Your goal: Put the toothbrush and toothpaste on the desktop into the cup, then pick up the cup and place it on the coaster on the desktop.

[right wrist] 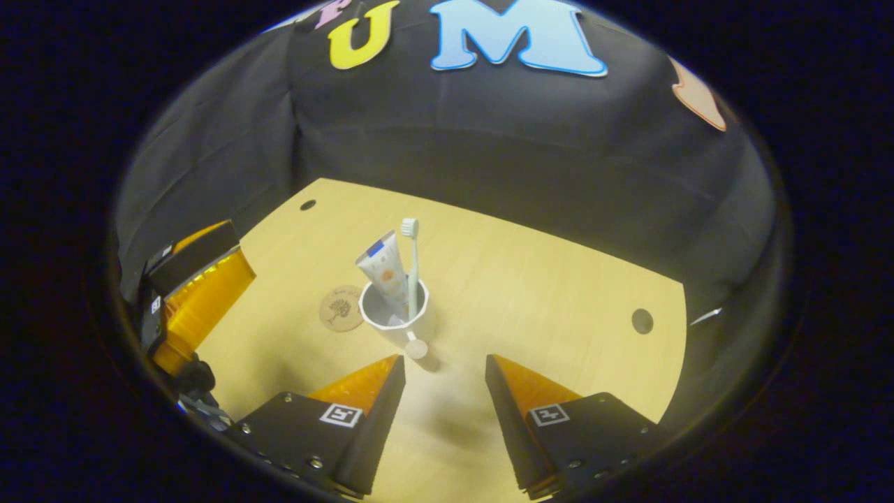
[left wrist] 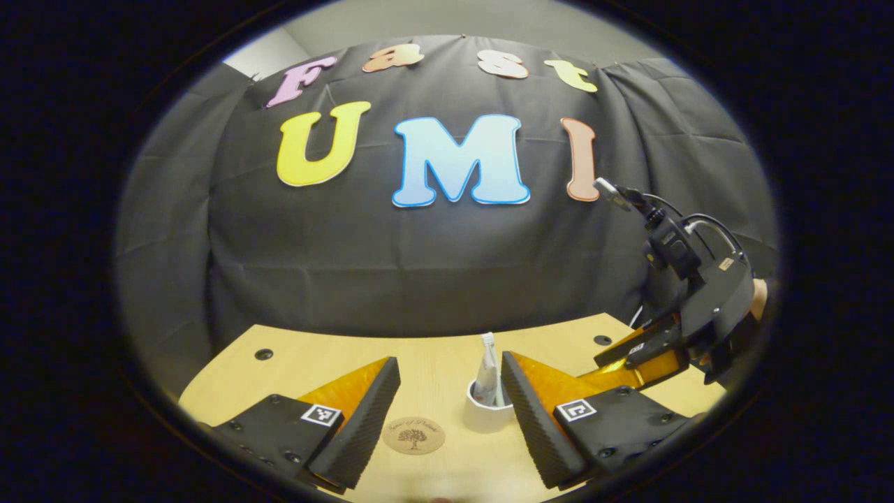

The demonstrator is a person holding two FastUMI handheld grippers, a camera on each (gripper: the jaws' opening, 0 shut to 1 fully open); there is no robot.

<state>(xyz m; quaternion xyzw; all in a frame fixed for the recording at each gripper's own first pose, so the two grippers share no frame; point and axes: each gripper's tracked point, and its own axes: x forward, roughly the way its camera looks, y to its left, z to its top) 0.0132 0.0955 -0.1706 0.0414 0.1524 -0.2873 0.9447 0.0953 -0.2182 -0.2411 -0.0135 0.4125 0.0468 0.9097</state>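
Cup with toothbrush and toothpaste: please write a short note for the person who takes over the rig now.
Left gripper: open, holding nothing, low over the light wooden desktop.
Right gripper: open, holding nothing, just short of the cup.
Things: the white round cup stands on the desktop; the white toothbrush and the white toothpaste tube stand upright inside it. The round brown coaster with a tree print lies beside the cup, bare.
Done: both items are in the cup.
Left: grasp the cup, lift it, place it on the coaster.
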